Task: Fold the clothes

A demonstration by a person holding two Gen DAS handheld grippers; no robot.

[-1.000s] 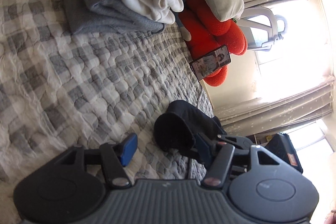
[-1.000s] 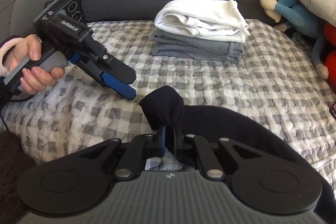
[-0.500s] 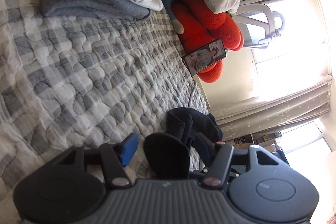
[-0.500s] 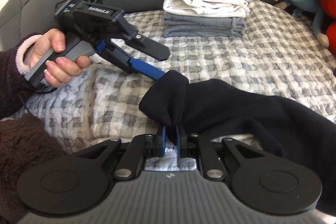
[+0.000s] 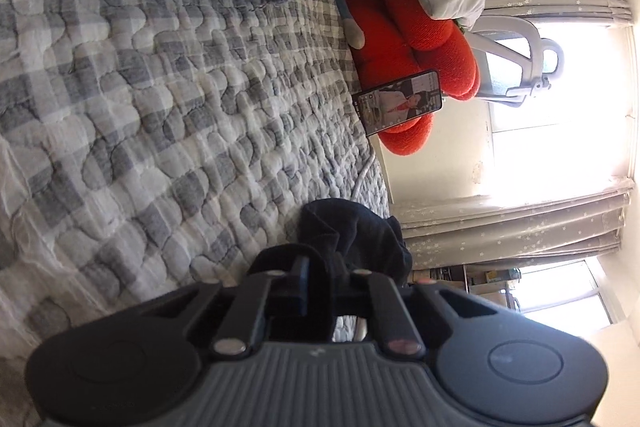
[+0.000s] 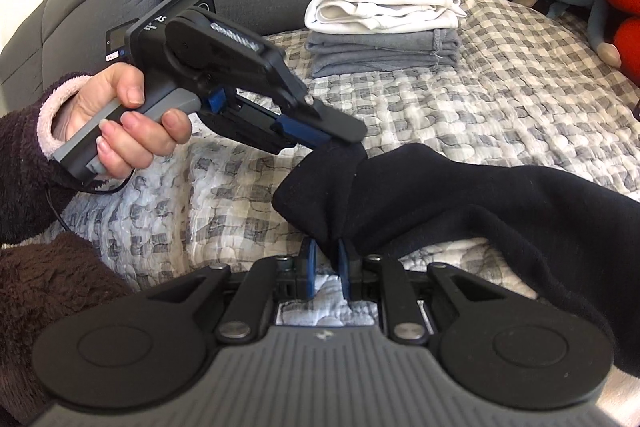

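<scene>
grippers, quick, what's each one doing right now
left gripper: shut on the black garment.
right gripper: fingers slightly apart, garment bunched between them and touching both, so holding it.

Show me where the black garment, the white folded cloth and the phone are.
black garment (image 6: 500, 199): right wrist view, middle of its body.
white folded cloth (image 6: 384, 3): right wrist view, its top layer.
phone (image 5: 398, 102): left wrist view, its screen.

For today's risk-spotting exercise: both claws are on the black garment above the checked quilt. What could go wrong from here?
1. The right claw has its jaws a little apart on a thin pinch of the black garment; that corner might slip out.
2. The left claw grips close beside it, so a pull could bunch the cloth rather than spread it.
3. Most of the garment trails toward the quilt's edge and may slide off.
</scene>
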